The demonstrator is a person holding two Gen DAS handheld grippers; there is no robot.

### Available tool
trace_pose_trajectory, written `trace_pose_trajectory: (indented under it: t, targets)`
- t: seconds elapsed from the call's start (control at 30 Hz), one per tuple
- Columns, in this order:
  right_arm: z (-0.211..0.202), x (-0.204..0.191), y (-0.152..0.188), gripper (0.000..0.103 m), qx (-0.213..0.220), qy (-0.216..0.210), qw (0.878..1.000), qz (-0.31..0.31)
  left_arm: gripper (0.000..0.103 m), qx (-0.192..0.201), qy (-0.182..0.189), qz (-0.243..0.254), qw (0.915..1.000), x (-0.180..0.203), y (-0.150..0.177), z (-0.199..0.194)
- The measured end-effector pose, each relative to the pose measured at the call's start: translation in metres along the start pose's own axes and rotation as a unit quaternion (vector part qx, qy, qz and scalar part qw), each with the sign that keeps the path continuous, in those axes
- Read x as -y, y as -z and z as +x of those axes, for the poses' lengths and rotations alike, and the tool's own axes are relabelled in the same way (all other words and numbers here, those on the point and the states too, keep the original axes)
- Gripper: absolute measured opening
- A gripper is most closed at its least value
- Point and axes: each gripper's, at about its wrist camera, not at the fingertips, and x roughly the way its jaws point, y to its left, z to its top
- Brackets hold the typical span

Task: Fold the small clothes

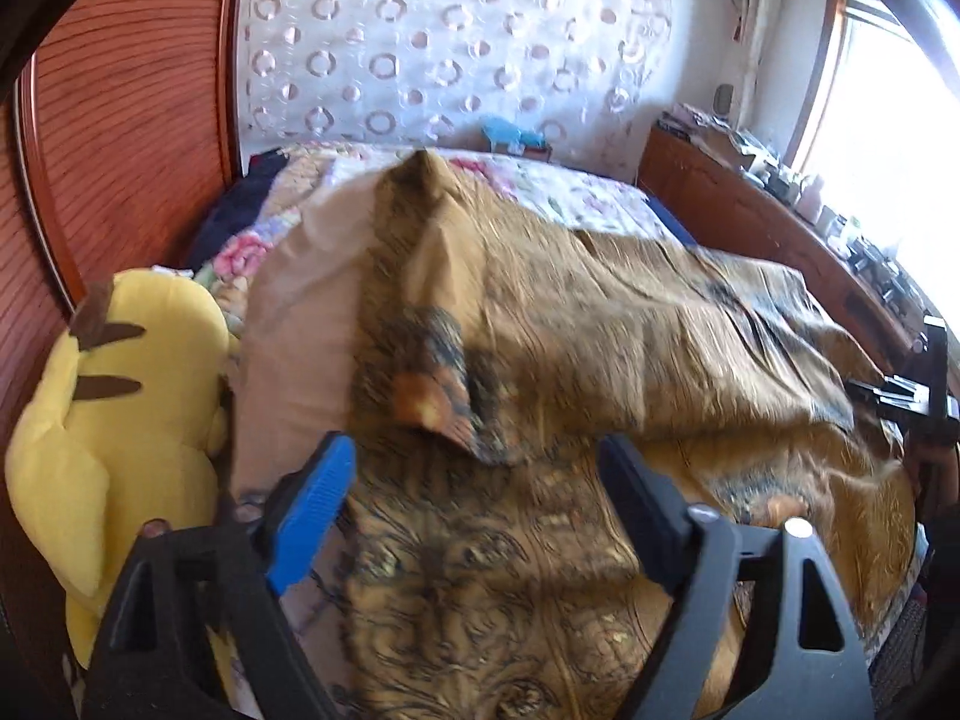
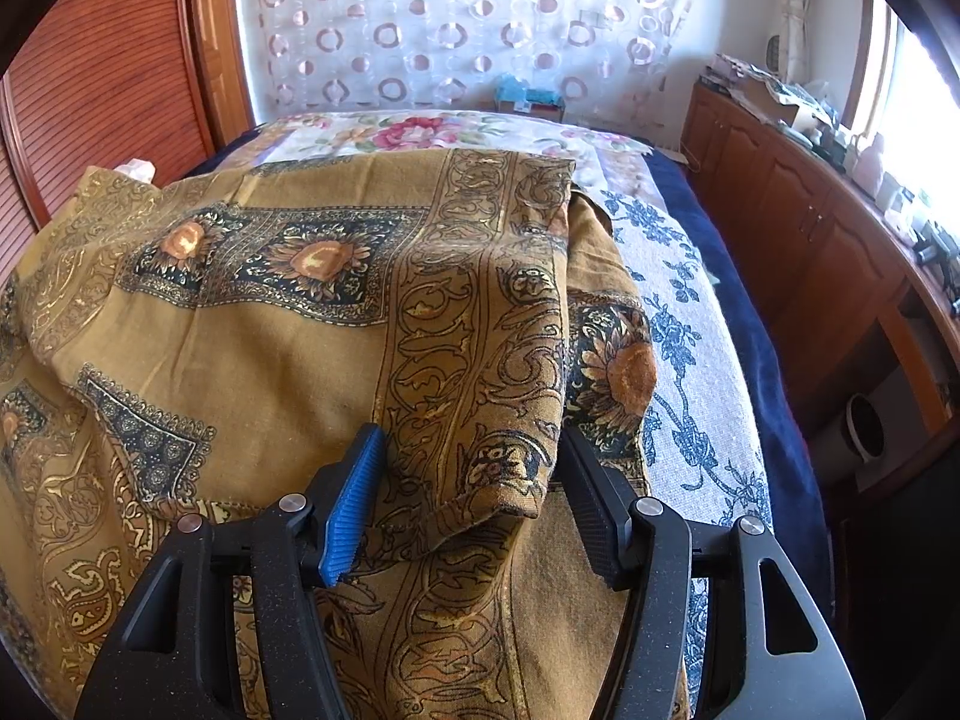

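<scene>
My left tongs (image 1: 474,468) gape wide above the brown scarf (image 2: 300,312) spread on the bed (image 2: 678,276); my right tongs (image 2: 471,450) stand apart around its folded corner, not pinching.

My left wrist view is motion-blurred: the brown patterned cloth (image 1: 540,324) shows no crisp detail. The yellow plush toy (image 1: 114,420) is cut off at the frame edge. Clutter on the wooden counter (image 2: 840,228) is too small to identify.

No writing, label, brand or number can be read anywhere in either view.
</scene>
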Motion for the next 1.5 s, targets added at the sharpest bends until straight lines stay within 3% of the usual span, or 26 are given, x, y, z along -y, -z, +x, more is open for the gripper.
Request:
trace_pose_trajectory:
  t: [0.03,0.1,0.33,0.4,0.43,0.5,0.6,0.87,1.13,1.5]
  targets:
    - [0.0,0.0,0.0,0.061,0.0,0.0,1.0,0.001,0.075,0.002,-0.001,0.001,1.0,-0.002,-0.004,0.0]
    - [0.0,-0.001,0.0,0.061,0.0,0.0,1.0,0.002,0.054,0.001,-0.003,0.005,1.0,-0.004,-0.009,0.004]
    - [-0.001,0.0,0.001,0.06,0.002,0.001,1.0,0.004,0.038,-0.026,-0.015,0.006,0.9995,-0.012,-0.018,0.031]
    - [-0.004,0.007,0.0,0.035,0.009,-0.026,1.0,0.015,0.017,-0.031,-0.019,0.014,0.9992,-0.01,-0.018,0.036]
    - [-0.005,0.012,-0.001,0.032,0.01,-0.036,0.999,0.024,0.01,-0.029,-0.021,0.016,0.9992,-0.01,-0.018,0.036]
    - [-0.005,0.017,-0.001,0.014,0.009,-0.04,0.999,0.02,0.0,-0.023,-0.023,0.018,0.9993,-0.009,-0.019,0.032]
    - [-0.014,0.021,0.0,0.005,0.025,-0.058,0.998,0.023,0.0,-0.007,-0.02,0.021,0.9996,-0.006,-0.02,0.022]
    - [-0.057,0.02,-0.01,0.003,0.088,-0.065,0.994,0.01,0.0,0.053,0.006,0.034,0.998,0.009,-0.024,-0.034]
    - [-0.095,0.023,-0.022,0.003,0.132,-0.073,0.988,0.013,0.0,0.071,0.027,0.04,0.9963,0.014,-0.011,-0.067]
    - [-0.16,0.017,0.027,0.002,0.136,-0.095,0.986,-0.01,0.0,0.085,0.035,0.032,0.9953,0.01,0.042,-0.118]
